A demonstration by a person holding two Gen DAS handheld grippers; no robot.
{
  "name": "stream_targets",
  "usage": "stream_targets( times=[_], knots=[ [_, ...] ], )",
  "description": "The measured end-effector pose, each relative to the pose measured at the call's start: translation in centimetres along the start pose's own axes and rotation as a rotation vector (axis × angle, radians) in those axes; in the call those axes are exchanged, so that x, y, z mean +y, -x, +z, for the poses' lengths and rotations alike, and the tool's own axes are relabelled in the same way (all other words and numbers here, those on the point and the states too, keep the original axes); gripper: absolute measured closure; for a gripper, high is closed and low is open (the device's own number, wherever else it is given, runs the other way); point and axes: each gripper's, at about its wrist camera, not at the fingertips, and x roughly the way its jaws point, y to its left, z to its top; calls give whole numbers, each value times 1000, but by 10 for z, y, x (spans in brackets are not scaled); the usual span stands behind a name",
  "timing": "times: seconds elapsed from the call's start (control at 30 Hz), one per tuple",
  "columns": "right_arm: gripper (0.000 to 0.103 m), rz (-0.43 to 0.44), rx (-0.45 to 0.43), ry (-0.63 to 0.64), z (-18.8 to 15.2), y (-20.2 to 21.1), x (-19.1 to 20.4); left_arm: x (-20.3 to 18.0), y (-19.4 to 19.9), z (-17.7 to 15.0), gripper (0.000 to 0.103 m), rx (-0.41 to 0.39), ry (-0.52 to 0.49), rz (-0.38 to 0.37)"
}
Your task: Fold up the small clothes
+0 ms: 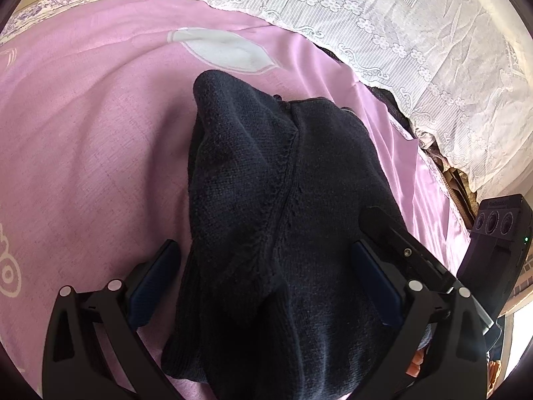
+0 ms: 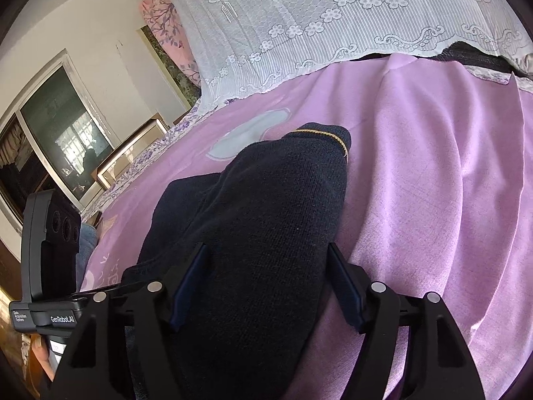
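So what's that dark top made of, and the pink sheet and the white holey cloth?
The dark top looks like knitted yarn, perhaps wool: stitch rows and ribbing show. The pink sheet seems a matte woven fabric with fine grain. The white cloth looks like lace, with open mesh and flowers.

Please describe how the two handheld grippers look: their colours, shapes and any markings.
Both the left gripper and the right gripper are matte black, with angular triangular cut-out frames, round silver pins and dark blue pads inside the jaws. The left one's body carries white "GenRobot.AI" lettering.
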Motion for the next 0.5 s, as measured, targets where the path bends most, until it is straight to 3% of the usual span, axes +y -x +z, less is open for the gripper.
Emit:
stream_targets(
  times=[0.23, 0.3, 0.5],
  knots=[
    [41, -38, -27, 43, -2, 5, 7, -4, 1, -2, 7, -5, -14, -6],
    [42, -51, -35, 57, -3, 7, 10, -5, 2, -2, 14, -7, -22, -21],
    [54, -76, -77, 102, -7, 14, 18, -12, 7, -4, 19, -36, -62, -18]
  ],
)
